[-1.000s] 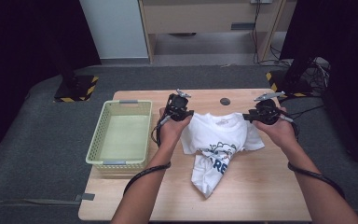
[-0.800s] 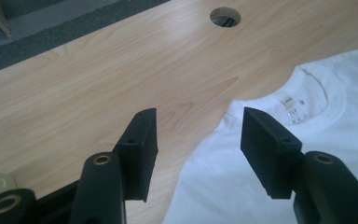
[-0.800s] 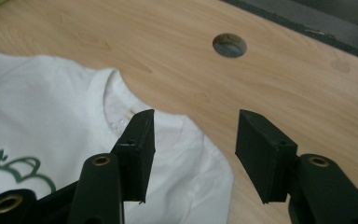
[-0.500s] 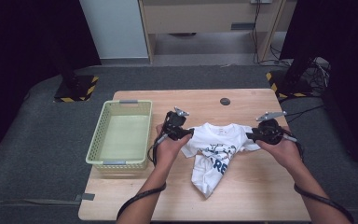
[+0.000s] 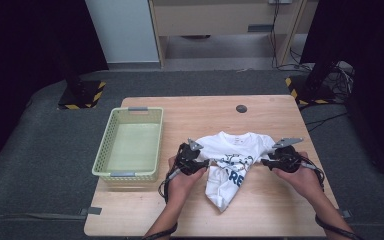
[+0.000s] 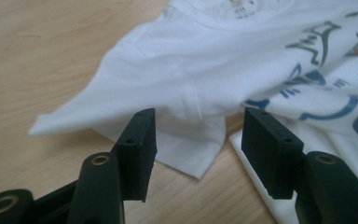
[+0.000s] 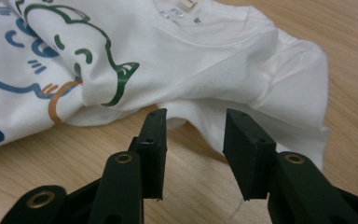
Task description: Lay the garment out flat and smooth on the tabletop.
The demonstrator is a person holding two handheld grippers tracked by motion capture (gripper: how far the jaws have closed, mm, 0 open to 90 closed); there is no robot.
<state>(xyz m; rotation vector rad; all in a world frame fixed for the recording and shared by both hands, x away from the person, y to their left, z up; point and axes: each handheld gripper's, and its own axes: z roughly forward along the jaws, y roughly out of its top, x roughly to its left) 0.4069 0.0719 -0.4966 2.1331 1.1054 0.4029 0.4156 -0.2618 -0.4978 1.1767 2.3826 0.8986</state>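
A white T-shirt (image 5: 232, 150) with a blue, green and orange print lies crumpled on the wooden table (image 5: 190, 112). My left gripper (image 5: 206, 163) is low at the shirt's left sleeve (image 6: 186, 140). Its jaws have just been closing a little but stand open, and the sleeve hem lies between the tips with the pads off it. My right gripper (image 5: 266, 161) is low at the right sleeve (image 7: 279, 88). Its jaws have just been opening and stand open, with the sleeve's edge just ahead of the tips and bare wood between them.
A pale green plastic basket (image 5: 102, 155) with nothing in it stands on the table's left part, close to my left hand. A small black disc (image 5: 241, 108) sits in the tabletop near the far edge. Bare wood lies on the near side of the shirt.
Both grippers came nearer to the person and lower, from the shirt's far shoulders down to its sleeves. The shirt's top edge now lies a little nearer than before.
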